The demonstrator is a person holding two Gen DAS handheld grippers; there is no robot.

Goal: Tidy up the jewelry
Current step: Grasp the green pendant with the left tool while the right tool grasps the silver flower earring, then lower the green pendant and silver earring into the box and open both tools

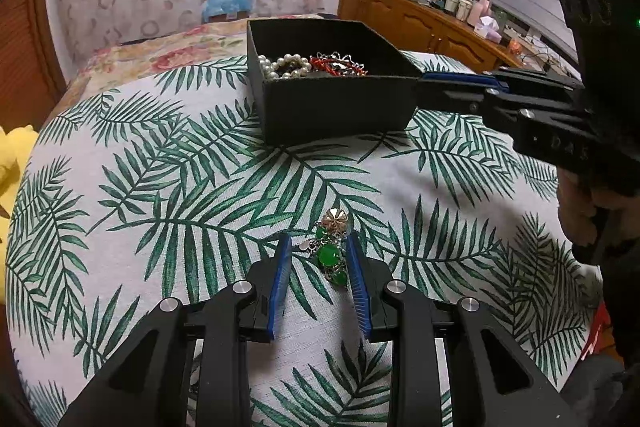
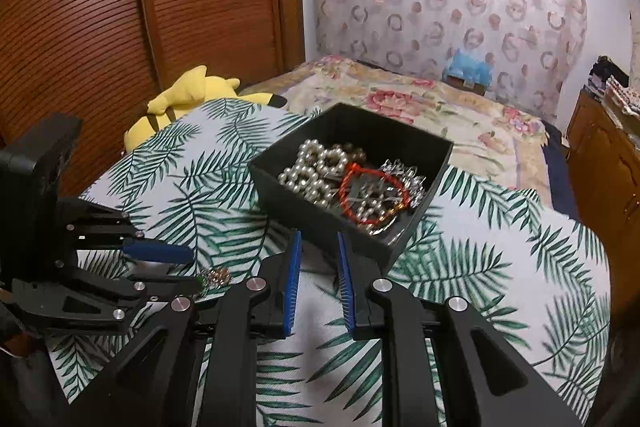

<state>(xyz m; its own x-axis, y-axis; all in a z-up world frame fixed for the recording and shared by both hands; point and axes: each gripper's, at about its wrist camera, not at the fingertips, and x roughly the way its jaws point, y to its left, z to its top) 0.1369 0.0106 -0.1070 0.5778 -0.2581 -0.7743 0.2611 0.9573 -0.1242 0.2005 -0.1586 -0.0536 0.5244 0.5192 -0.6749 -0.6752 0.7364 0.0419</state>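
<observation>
**A:** From the left wrist view, where do I stand?

**B:** My left gripper (image 1: 317, 247) is low over the palm-leaf cloth (image 1: 160, 187), jaws partly open and straddling the green-stone piece (image 1: 329, 251). That is a silver-set item with about three green stones and a gold flower at its far end. The right-hand blue pad looks to be touching it, the other stands clear, so nothing is clamped yet. One black box (image 1: 332, 99) sits well beyond, with one pearl strand (image 1: 286, 65) and one red string bracelet (image 1: 338, 63) showing inside.

**A:** And the right wrist view?

**B:** My right gripper (image 2: 319, 247) has a narrow gap with nothing in it, and its tips are right at the box's near wall. It seems placed to steady the box. The pearls (image 2: 316, 167) may be one strand or more, I can't separate them here. The green-stone piece is mostly hidden behind the left gripper.

**A:** Step in hand?

**B:** I judge it the pickup of the last loose piece. Next, close squarely on the stones, lift without snagging the chain, and carry it over the box's rim.
</observation>
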